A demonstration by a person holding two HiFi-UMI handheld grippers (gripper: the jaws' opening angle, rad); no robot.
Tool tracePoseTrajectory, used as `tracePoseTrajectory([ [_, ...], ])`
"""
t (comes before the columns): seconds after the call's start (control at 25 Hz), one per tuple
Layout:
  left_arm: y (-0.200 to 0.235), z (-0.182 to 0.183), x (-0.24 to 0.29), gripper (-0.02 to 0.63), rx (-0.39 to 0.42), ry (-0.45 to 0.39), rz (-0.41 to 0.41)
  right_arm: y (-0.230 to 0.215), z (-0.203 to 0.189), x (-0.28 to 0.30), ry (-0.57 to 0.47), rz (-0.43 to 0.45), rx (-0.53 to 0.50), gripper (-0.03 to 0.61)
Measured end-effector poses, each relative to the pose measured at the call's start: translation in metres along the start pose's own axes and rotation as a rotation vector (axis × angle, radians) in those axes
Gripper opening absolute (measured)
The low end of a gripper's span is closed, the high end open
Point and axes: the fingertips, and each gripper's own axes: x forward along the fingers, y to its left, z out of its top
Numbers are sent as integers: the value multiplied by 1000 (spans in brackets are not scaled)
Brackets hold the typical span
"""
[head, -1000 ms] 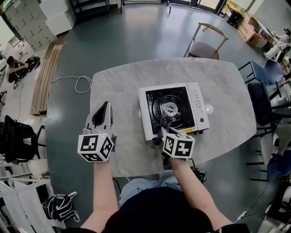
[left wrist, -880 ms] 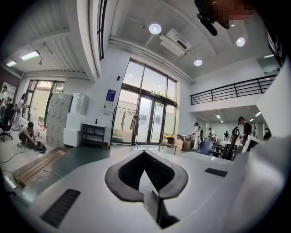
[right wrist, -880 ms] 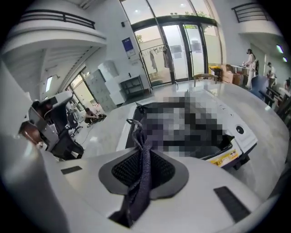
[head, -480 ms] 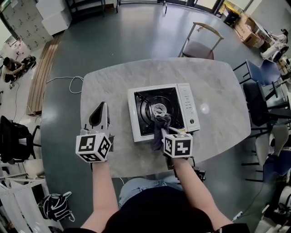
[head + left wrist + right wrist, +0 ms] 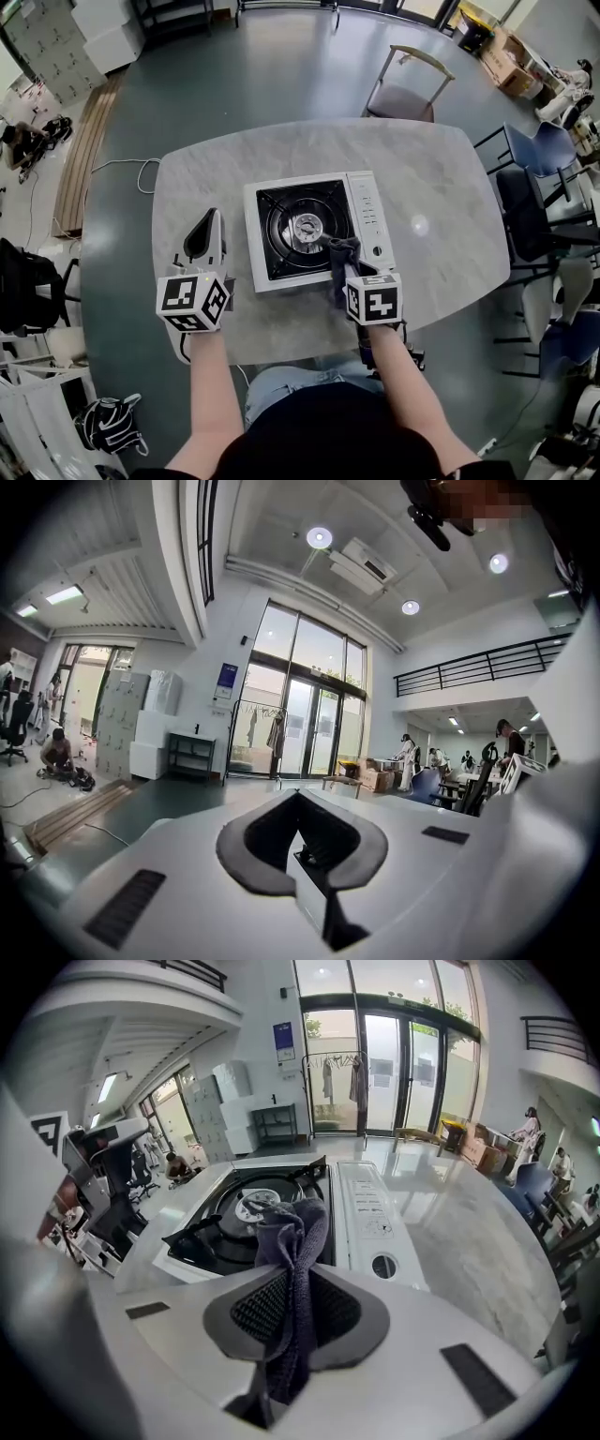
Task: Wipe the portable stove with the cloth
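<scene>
The stove [image 5: 367, 217] is white with a black top and sits in the middle of the grey desk [image 5: 441, 178]. Its round burner [image 5: 306, 228] is in the middle of the black part. Its knob panel [image 5: 367, 1211] is on the right side.

The cloth [image 5: 340, 258] is dark grey and all bunched up. It is at the right edge of the black top, just beside the white panel. The right claw [image 5: 349, 277] is pinching the cloth [image 5: 292, 1237] between its two dark pads. The loose end sticks out in front of the claw [image 5: 298, 1290].

The left claw [image 5: 215, 219] is over the desk, to the left of the stove and not touching it. Its tips are pressed together [image 5: 298, 802] and hold nothing. It points at big glass doors [image 5: 314, 714] across the room.

A chair [image 5: 405, 92] stands on the floor past the far side of the desk.
</scene>
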Motion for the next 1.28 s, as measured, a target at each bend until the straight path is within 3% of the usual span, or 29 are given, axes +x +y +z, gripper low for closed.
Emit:
tracePoseTrajectory([
  [0.16, -10, 3, 4, 11, 6, -5, -4, -1, 2, -9, 10, 40, -54, 66],
  [0.4, -24, 2, 8, 11, 19, -3, -15, -19, 29, -36, -32, 175, -147, 67],
  [0.64, -27, 11, 6, 11, 41, -11, 5, -40, 56, -47, -80, 216, -284, 66],
  [0.96, -11, 20, -8, 11, 51, -25, 97, -17, 47, -14, 29, 343, -488, 66],
  [1.28, 5, 18, -15, 11, 47, -15, 165, -8, 33, 19, 127, 362, -605, 66],
])
